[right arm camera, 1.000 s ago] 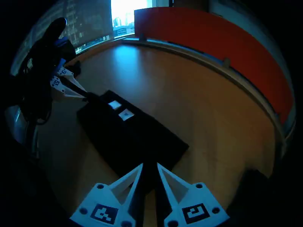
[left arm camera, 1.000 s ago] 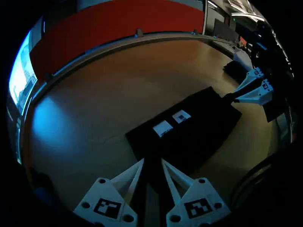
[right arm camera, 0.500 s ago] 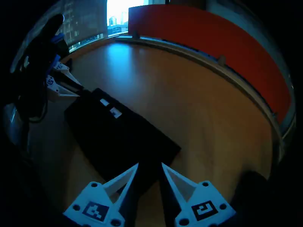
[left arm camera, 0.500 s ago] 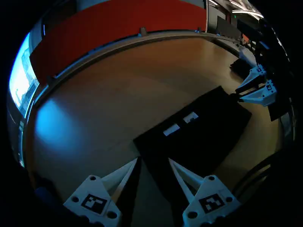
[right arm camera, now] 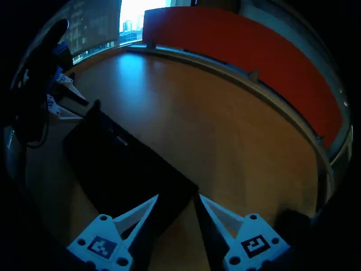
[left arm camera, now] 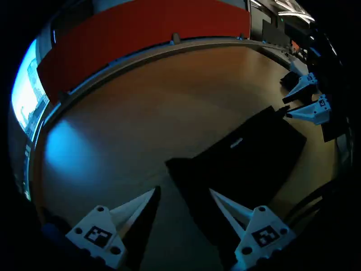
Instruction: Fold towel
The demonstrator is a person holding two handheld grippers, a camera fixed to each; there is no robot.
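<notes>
Jaws apart on the left gripper (left arm camera: 184, 189) and on the right gripper (right arm camera: 177, 196); nothing clamped. Each sits at one short end of the towel (left arm camera: 243, 158), which lies flat, a dark oblong on the table (left arm camera: 135, 117).

Judgement: for the next fold, come in low at the corners, close squarely on the hem, lift both ends level.

Room: wide bare wood beyond the towel, up to the rim under the red panel (left arm camera: 135, 31). Near edge too dim to place.

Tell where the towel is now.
The towel lies on the wooden table, right of centre in the left gripper view, reaching to the right gripper.
</notes>
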